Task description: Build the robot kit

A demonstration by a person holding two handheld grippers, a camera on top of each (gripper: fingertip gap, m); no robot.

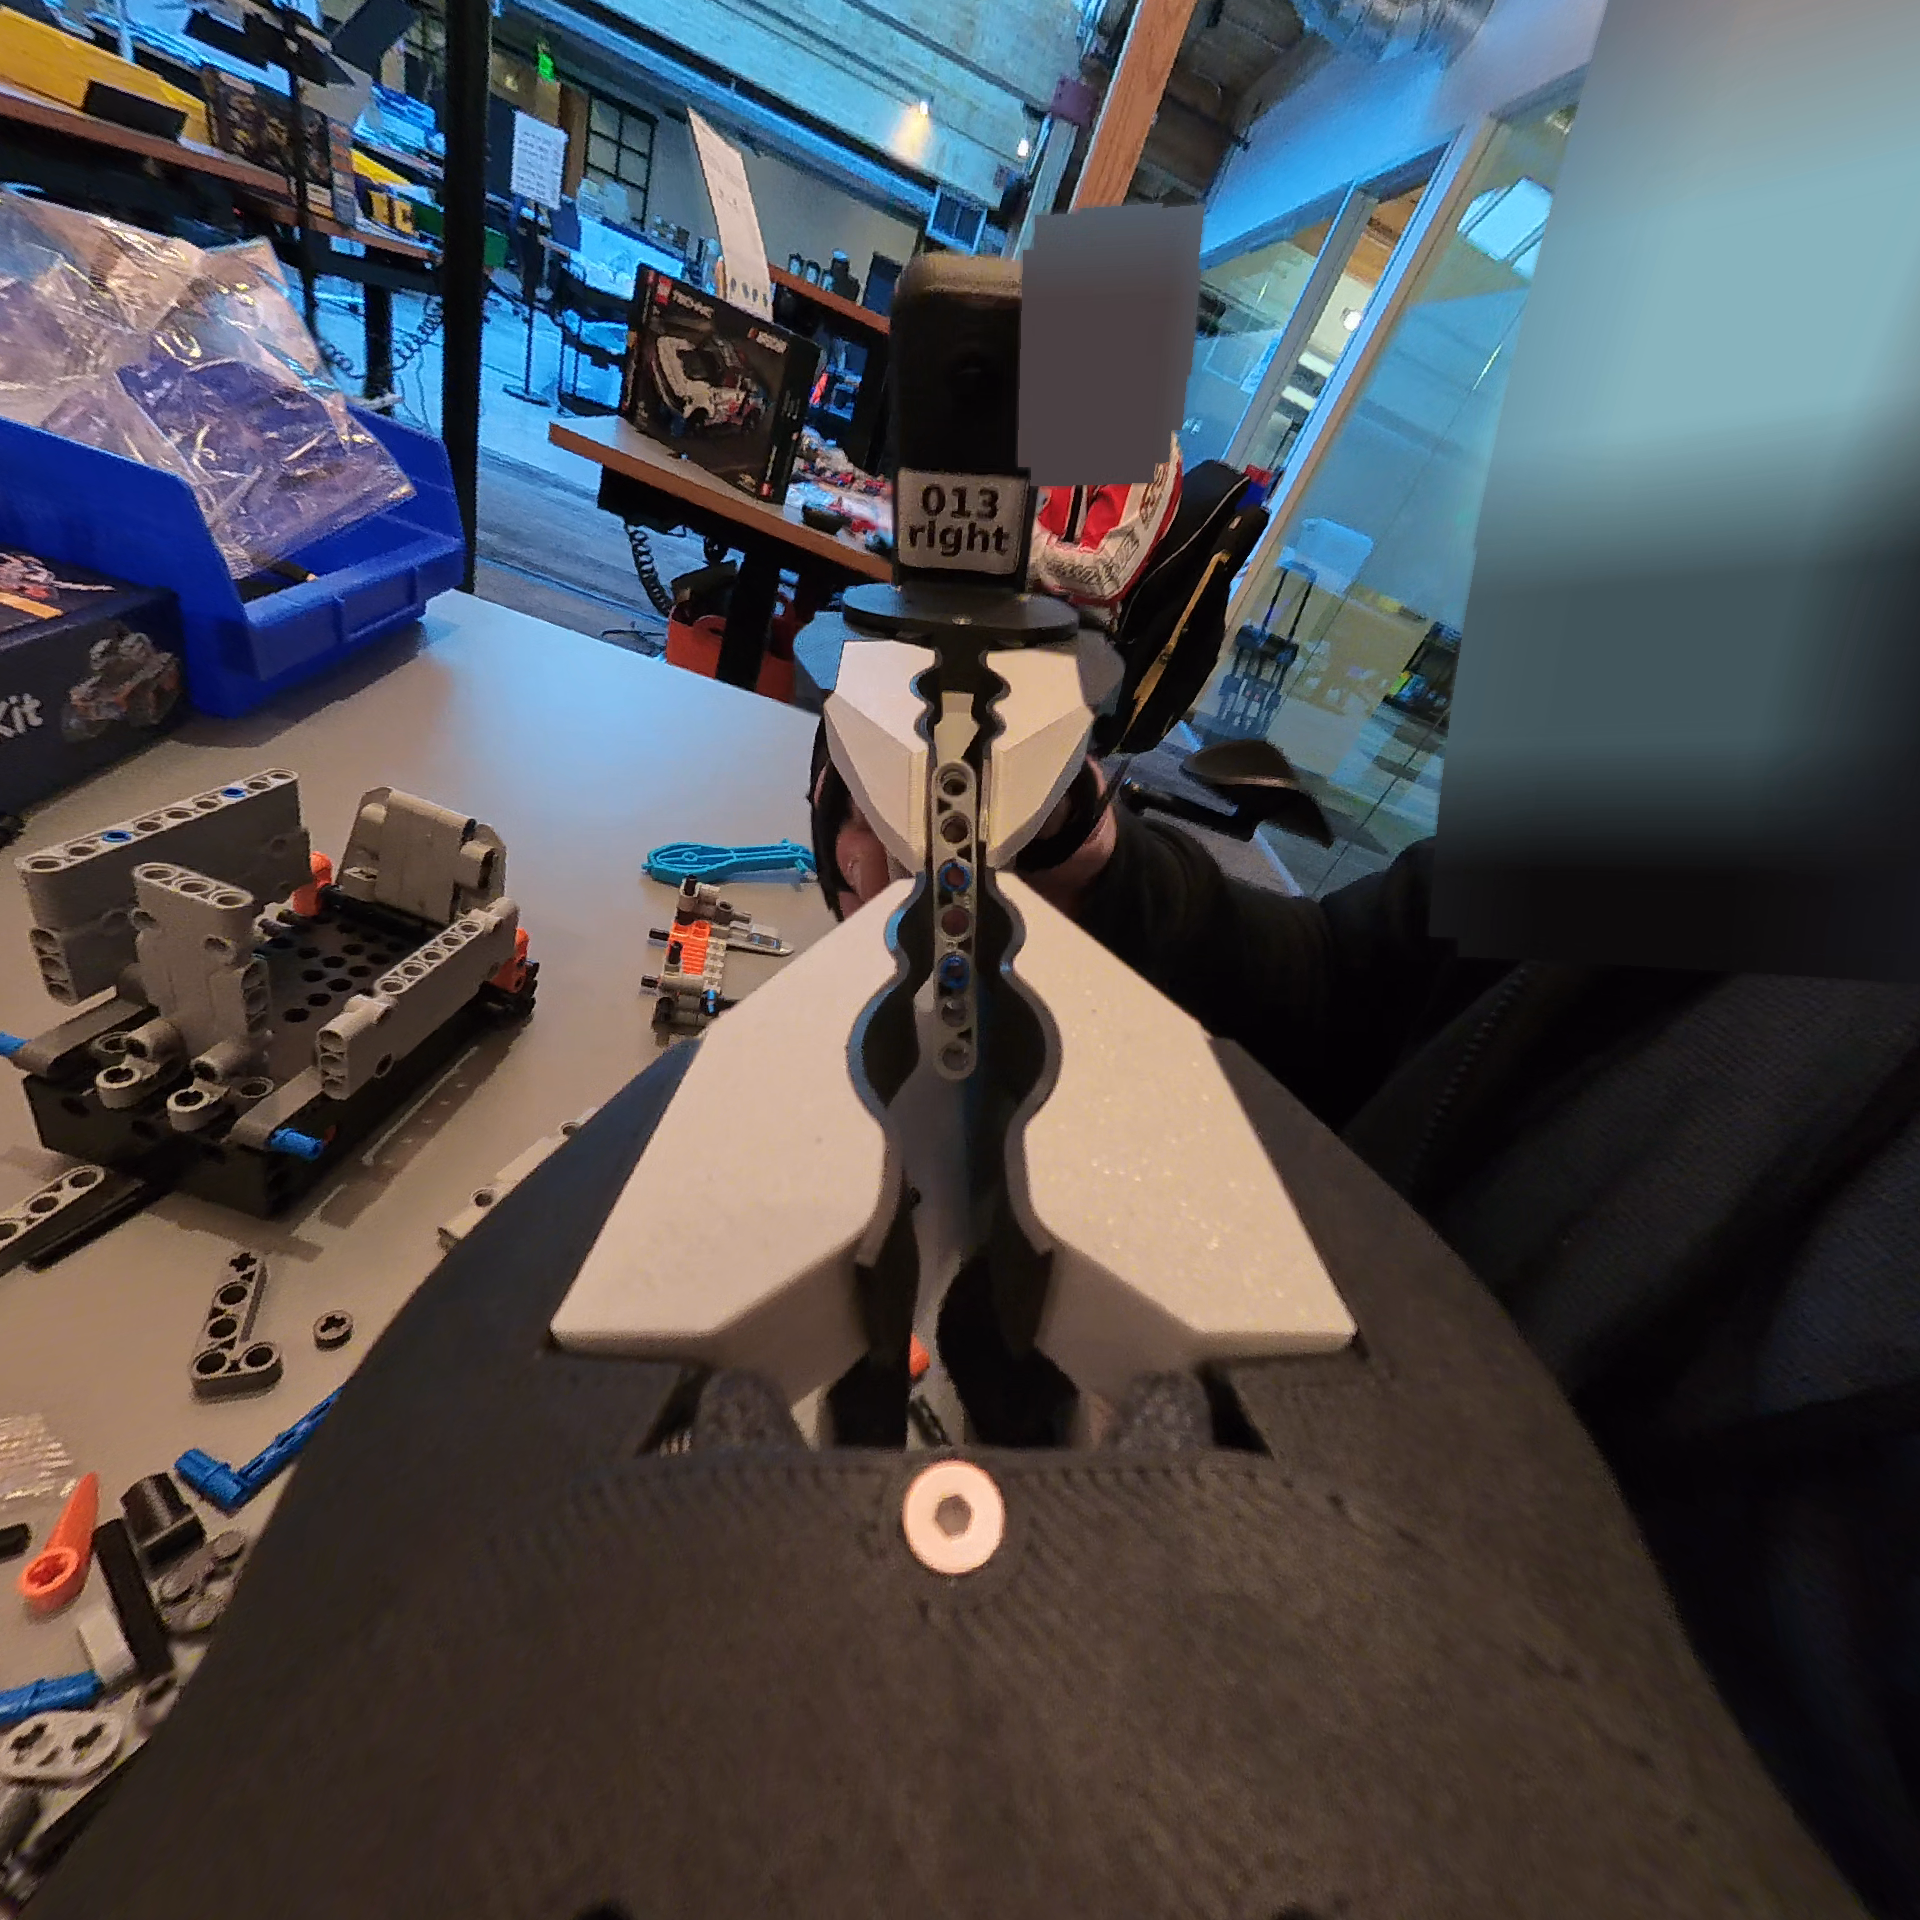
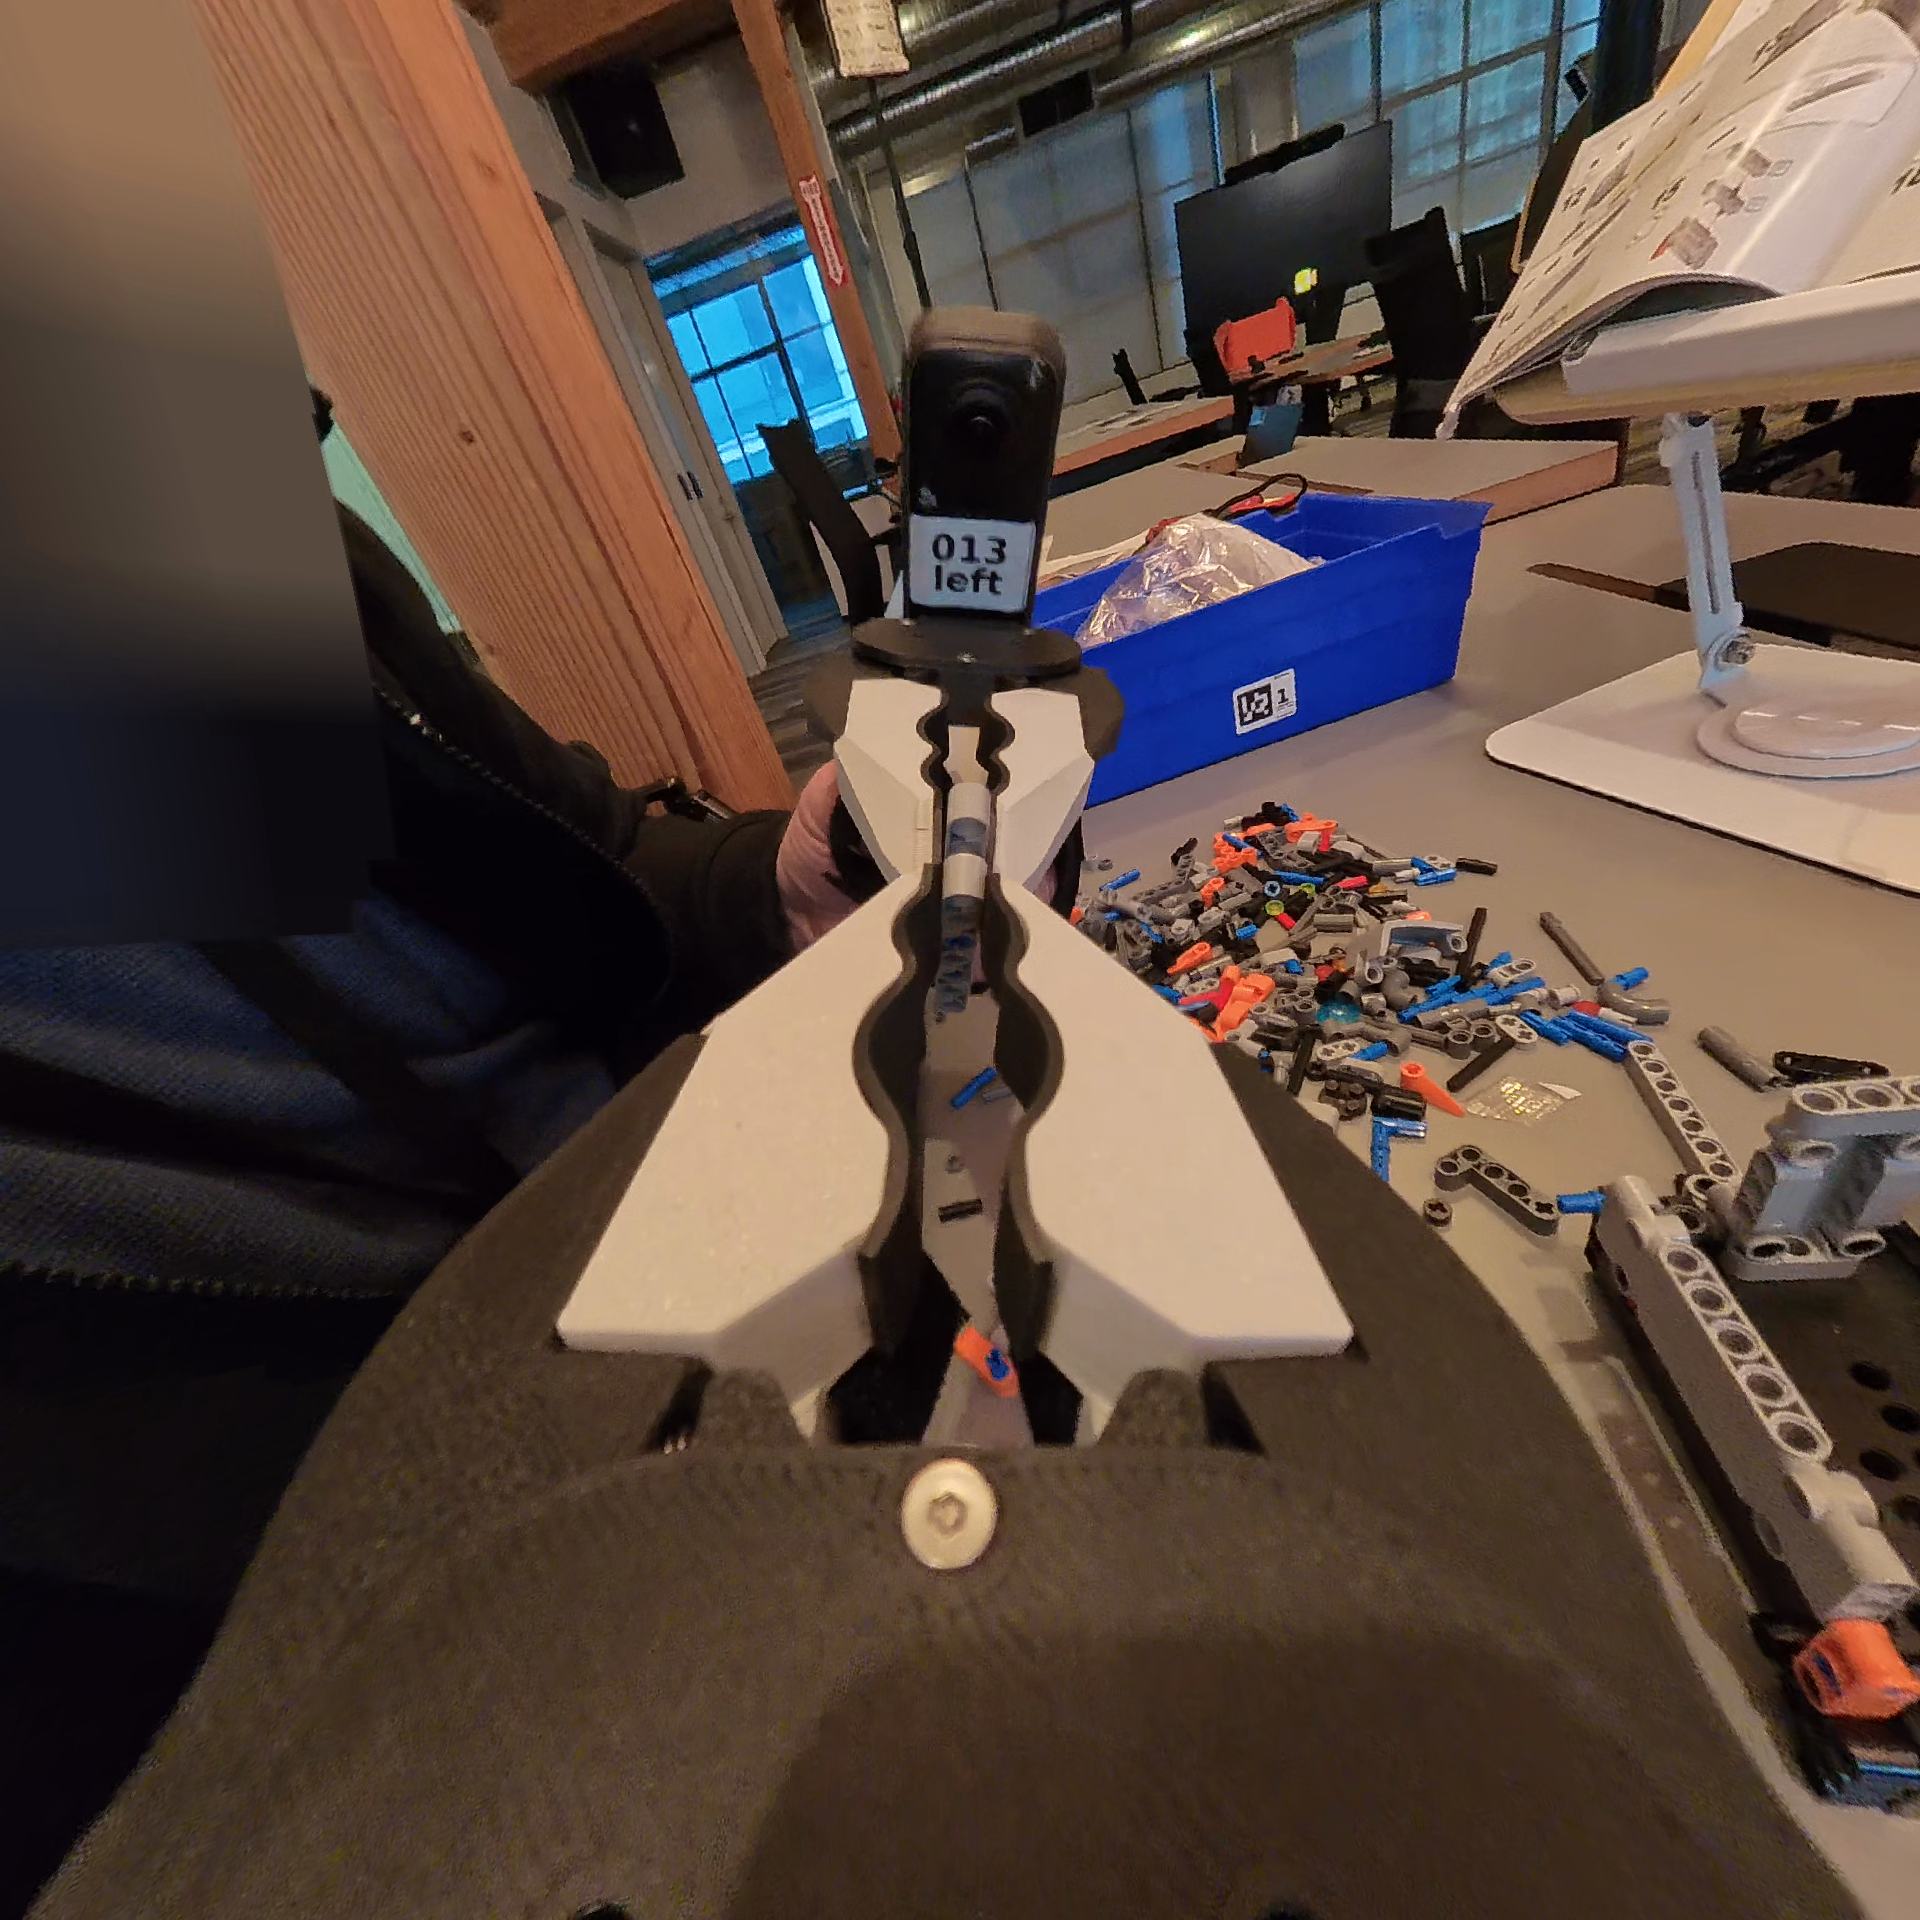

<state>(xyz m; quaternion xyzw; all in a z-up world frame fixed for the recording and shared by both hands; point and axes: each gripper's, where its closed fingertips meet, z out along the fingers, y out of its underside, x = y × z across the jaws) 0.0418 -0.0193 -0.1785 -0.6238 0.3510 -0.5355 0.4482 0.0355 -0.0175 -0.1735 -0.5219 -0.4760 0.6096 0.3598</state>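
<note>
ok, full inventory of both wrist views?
grey holed plastic beam: 1, grey with blue pins, between both tongs
grey-and-black brick assembly: 1, on table
loose small plastic parts: many, blue, orange, grey, black, piled on table
blue plastic bin: 1, far side of the table, holds clear bags
open instruction booklet: 1, white, on white stand
grey table: 1, under everything
left tongs: white, closed on beam
right tongs: white, closed on beam

A grey table (image 2: 1558, 831) holds a loose pile of small plastic building pieces (image 2: 1351, 966), a partly built grey and black model (image 1: 260, 987), a blue bin (image 2: 1299, 613) with crinkled plastic bags, and an open instruction booklet (image 2: 1714, 177) on a white stand.
</note>
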